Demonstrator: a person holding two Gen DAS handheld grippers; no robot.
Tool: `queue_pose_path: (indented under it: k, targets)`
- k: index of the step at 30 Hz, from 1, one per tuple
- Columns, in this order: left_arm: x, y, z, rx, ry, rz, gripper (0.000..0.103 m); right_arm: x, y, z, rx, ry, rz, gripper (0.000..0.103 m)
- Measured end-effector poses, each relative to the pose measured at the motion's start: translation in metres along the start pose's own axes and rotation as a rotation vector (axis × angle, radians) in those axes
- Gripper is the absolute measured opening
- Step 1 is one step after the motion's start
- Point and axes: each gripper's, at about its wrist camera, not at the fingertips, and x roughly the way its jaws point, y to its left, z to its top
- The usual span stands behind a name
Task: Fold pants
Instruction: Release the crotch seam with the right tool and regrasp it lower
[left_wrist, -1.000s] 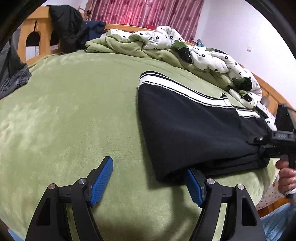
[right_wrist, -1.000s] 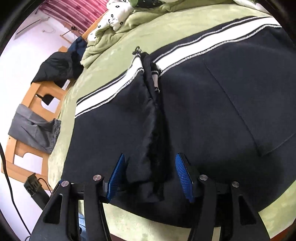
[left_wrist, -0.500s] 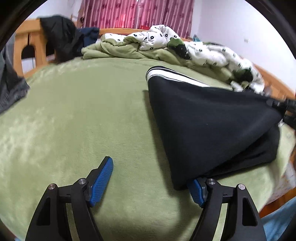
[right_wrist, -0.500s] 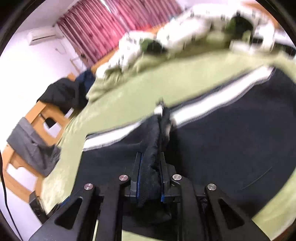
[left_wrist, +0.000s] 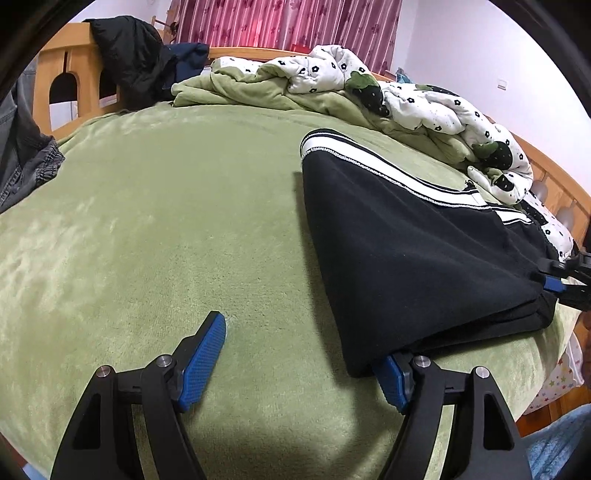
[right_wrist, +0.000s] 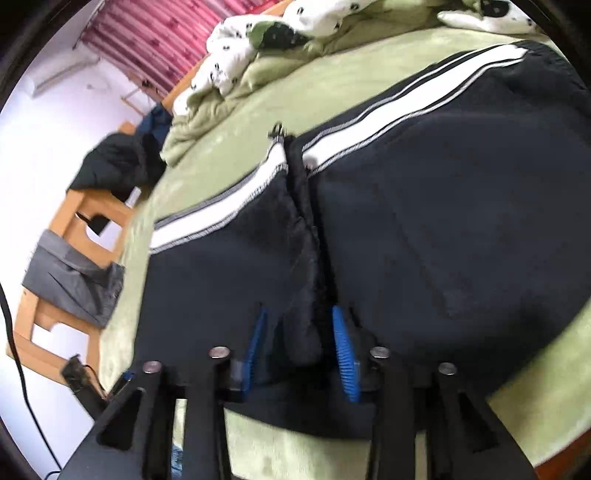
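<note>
Black pants (left_wrist: 413, 258) with white side stripes lie folded on the green bed blanket (left_wrist: 166, 221); they also show in the right wrist view (right_wrist: 424, 229). My left gripper (left_wrist: 299, 362) is open; its right finger (left_wrist: 391, 380) sits under the near corner of the pants and its left finger rests on bare blanket. My right gripper (right_wrist: 301, 347) is part open, its blue pads on either side of a bunched fold of the pants at the near edge. The right gripper also shows in the left wrist view (left_wrist: 557, 284) at the far right edge of the pants.
A crumpled green and white flowered quilt (left_wrist: 369, 92) lies along the far side of the bed. Dark clothes (left_wrist: 129, 59) hang on the wooden bed frame (left_wrist: 74, 74). Grey jeans (left_wrist: 22, 147) hang at the left. The bed edge is close on the right.
My right gripper closed on the bunched fold and lifted it, then lowered it and opened part way. The pants settled back flatter. My left gripper stayed open at the corner.
</note>
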Motion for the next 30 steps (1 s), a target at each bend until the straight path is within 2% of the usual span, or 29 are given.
queue_pose_path:
  k: [3, 6, 12, 14, 16, 17, 20, 23, 27, 29, 30]
  targets:
    - [0.0, 0.0, 0.0, 0.006, 0.002, -0.002, 0.074, -0.009, 0.006, -0.009, -0.053, 0.041, -0.007, 0.041]
    - [-0.001, -0.001, -0.001, -0.002, 0.003, -0.009, 0.074, -0.009, 0.014, -0.025, -0.136, 0.044, -0.06, 0.04]
    - [0.0, -0.001, 0.002, -0.018, 0.008, -0.01, 0.075, 0.028, 0.029, -0.031, -0.221, 0.054, -0.136, 0.033]
    - [0.0, -0.001, 0.002, -0.011, 0.003, -0.009, 0.075, 0.035, 0.034, -0.025, -0.236, 0.006, -0.17, 0.019]
    - [0.001, 0.001, 0.002, -0.012, 0.003, -0.014, 0.075, 0.032, 0.039, -0.022, -0.255, -0.051, -0.18, 0.015]
    - [0.001, 0.001, 0.001, -0.009, 0.002, -0.016, 0.075, 0.028, 0.039, -0.022, -0.263, -0.079, -0.186, 0.013]
    - [-0.001, -0.001, -0.001, 0.001, -0.004, -0.027, 0.078, -0.016, 0.039, -0.018, -0.253, -0.249, -0.15, 0.012]
    - [0.0, -0.008, -0.002, 0.026, -0.006, -0.033, 0.08, -0.036, 0.033, -0.017, -0.274, -0.305, -0.196, 0.012]
    - [0.002, -0.011, -0.003, 0.033, -0.007, -0.018, 0.082, -0.031, 0.006, -0.022, -0.213, -0.238, -0.226, 0.013]
    - [0.002, -0.011, -0.003, 0.045, -0.001, -0.015, 0.082, -0.018, 0.003, -0.026, -0.236, -0.18, -0.261, 0.016]
    - [0.001, -0.012, -0.003, 0.056, 0.007, -0.01, 0.082, -0.007, 0.002, -0.03, -0.259, -0.149, -0.307, 0.018]
